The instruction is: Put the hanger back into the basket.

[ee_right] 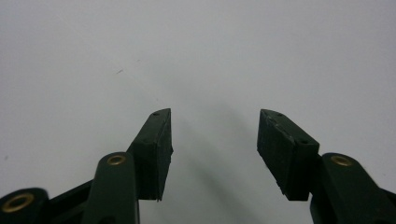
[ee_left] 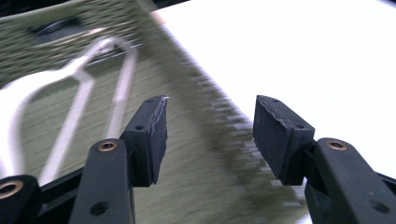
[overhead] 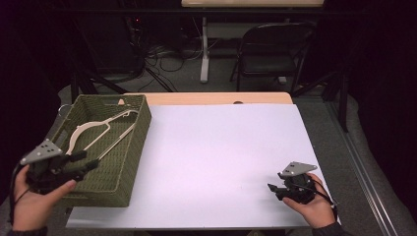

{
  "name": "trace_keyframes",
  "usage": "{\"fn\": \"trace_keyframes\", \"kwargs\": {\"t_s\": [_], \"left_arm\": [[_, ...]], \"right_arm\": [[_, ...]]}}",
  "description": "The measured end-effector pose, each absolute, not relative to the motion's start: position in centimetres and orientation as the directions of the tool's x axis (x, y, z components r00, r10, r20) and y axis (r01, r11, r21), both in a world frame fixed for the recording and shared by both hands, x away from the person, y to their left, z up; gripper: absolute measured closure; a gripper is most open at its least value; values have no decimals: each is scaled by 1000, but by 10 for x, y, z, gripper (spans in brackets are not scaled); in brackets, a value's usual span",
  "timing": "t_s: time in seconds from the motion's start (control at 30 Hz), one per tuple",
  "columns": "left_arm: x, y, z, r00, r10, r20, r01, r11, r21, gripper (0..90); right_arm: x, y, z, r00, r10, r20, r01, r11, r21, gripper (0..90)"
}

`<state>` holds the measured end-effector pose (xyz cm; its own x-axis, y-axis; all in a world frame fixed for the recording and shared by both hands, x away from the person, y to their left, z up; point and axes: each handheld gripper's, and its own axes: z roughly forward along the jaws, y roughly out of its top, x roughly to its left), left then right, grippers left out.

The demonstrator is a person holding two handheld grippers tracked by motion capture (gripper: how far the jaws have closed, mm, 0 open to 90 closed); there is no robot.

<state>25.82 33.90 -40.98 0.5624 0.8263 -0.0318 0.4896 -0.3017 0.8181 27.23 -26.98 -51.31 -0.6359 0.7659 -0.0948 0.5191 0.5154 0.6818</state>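
Right gripper [overhead: 276,189]: jaws standing apart, gripping nothing, hovering low over bare white surface [overhead: 221,147].
Left gripper [overhead: 91,161]: jaws standing apart, empty, hanging over near part of green woven basket [overhead: 135,147].
Hanger [overhead: 101,129]: lying inside basket, beyond left gripper.
Risk: left gripper view blurring, possibly from fast motion; jaws snagging basket wall, shifting basket off surface edge.
Risk: thin hanger bars slipping between pads.

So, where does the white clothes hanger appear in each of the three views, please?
High view: the hanger lies inside the green woven basket, left of centre.
Left gripper view: the hanger is at upper left, blurred, beyond the left gripper.
Right gripper view: not in it; the open right gripper faces the white table top.
Shared landmark: the white table top.
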Motion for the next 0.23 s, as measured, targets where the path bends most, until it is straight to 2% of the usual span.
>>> {"fn": "trace_keyframes", "kwargs": {"t_s": [0.23], "left_arm": [[237, 268, -438, 717, 690, -93, 441, -347, 828, 440]], "right_arm": [[260, -288, -513, -604, 790, -106, 515, 489, 704, 439]]}}
